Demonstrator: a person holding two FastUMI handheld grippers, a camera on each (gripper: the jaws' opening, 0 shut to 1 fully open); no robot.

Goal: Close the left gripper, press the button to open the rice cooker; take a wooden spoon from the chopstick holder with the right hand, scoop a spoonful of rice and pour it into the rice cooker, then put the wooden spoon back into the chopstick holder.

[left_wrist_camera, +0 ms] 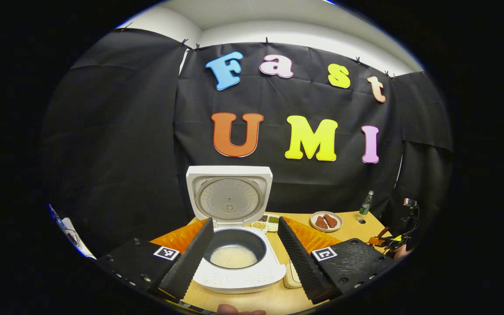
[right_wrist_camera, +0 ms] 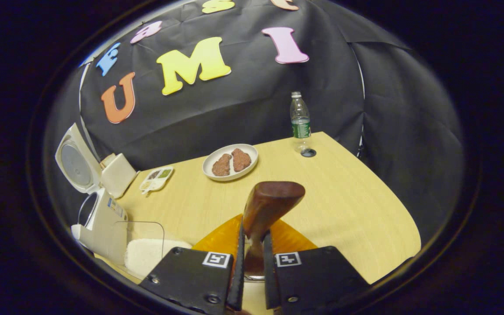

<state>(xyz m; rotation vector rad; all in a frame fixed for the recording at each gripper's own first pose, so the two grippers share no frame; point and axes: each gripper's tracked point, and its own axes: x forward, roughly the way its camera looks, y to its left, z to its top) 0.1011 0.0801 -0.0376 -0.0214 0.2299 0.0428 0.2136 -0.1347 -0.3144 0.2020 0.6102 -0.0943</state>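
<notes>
The white rice cooker [left_wrist_camera: 239, 267] stands with its lid [left_wrist_camera: 229, 197] raised, and rice lies in the dark inner pot [left_wrist_camera: 233, 256]. My left gripper [left_wrist_camera: 245, 222] is open, one finger on each side of the cooker and touching nothing. In the right gripper view the cooker [right_wrist_camera: 101, 218] sits far left. My right gripper [right_wrist_camera: 252, 238] is shut on the handle of a dark wooden spoon [right_wrist_camera: 271, 201], whose bowl points up above the table [right_wrist_camera: 344, 197]. A bit of metal rim [right_wrist_camera: 254, 274] shows under the fingers. That gripper [left_wrist_camera: 398, 240] also appears at the right edge of the left gripper view.
A clear container of rice [right_wrist_camera: 147, 253] stands beside the cooker. An orange mat [right_wrist_camera: 230, 236] lies under the right gripper. Farther back are a plate of brown pieces [right_wrist_camera: 230, 162], a small sectioned tray [right_wrist_camera: 156, 178], a white box [right_wrist_camera: 118, 175] and a water bottle [right_wrist_camera: 300, 120].
</notes>
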